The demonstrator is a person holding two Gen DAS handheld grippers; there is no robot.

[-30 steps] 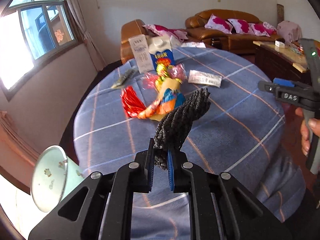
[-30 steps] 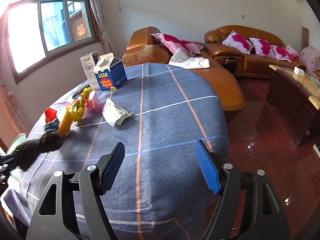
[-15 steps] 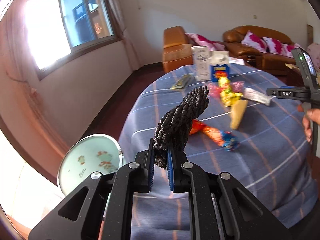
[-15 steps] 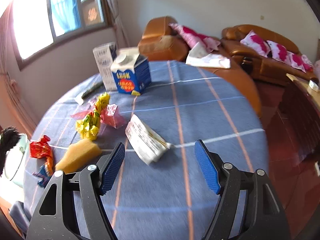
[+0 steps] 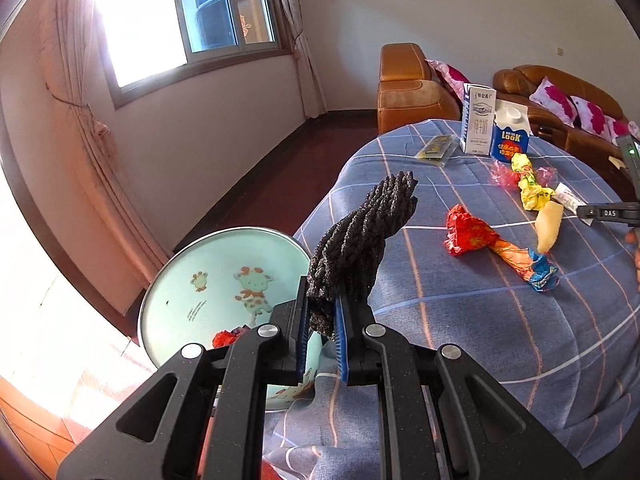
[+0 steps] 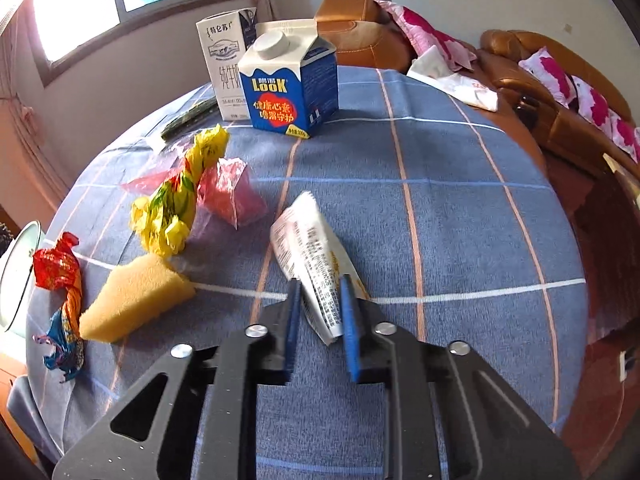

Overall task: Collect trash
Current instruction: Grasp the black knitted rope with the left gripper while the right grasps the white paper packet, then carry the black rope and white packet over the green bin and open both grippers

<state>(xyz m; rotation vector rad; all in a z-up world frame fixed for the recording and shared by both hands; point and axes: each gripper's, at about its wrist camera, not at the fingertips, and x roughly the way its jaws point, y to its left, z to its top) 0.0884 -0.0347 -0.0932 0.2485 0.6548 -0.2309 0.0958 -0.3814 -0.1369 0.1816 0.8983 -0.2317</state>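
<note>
My left gripper (image 5: pixel 322 340) is shut on a black knitted rag (image 5: pixel 362 240) and holds it above the rim of a pale green basin (image 5: pixel 192 280) beside the table; a red wrapper (image 5: pixel 224 338) lies in the basin. My right gripper (image 6: pixel 320 320) is shut on a white printed packet (image 6: pixel 312 256) lying on the blue checked tablecloth (image 6: pixel 460 220). On the cloth lie a yellow sponge (image 6: pixel 132 300), a red and blue wrapper (image 6: pixel 60 292), a yellow wrapper (image 6: pixel 176 204) and a pink bag (image 6: pixel 228 192).
A blue LOOK carton (image 6: pixel 288 88) and a white milk carton (image 6: pixel 226 60) stand at the table's far side, with a dark flat packet (image 6: pixel 188 118) to their left. Brown sofas (image 6: pixel 560 92) with pink cushions stand behind. The basin also shows in the right wrist view (image 6: pixel 16 276).
My left gripper swung left with the rag, off the table to over the basin. My right gripper moved forward and closed from wide open onto the white packet.
</note>
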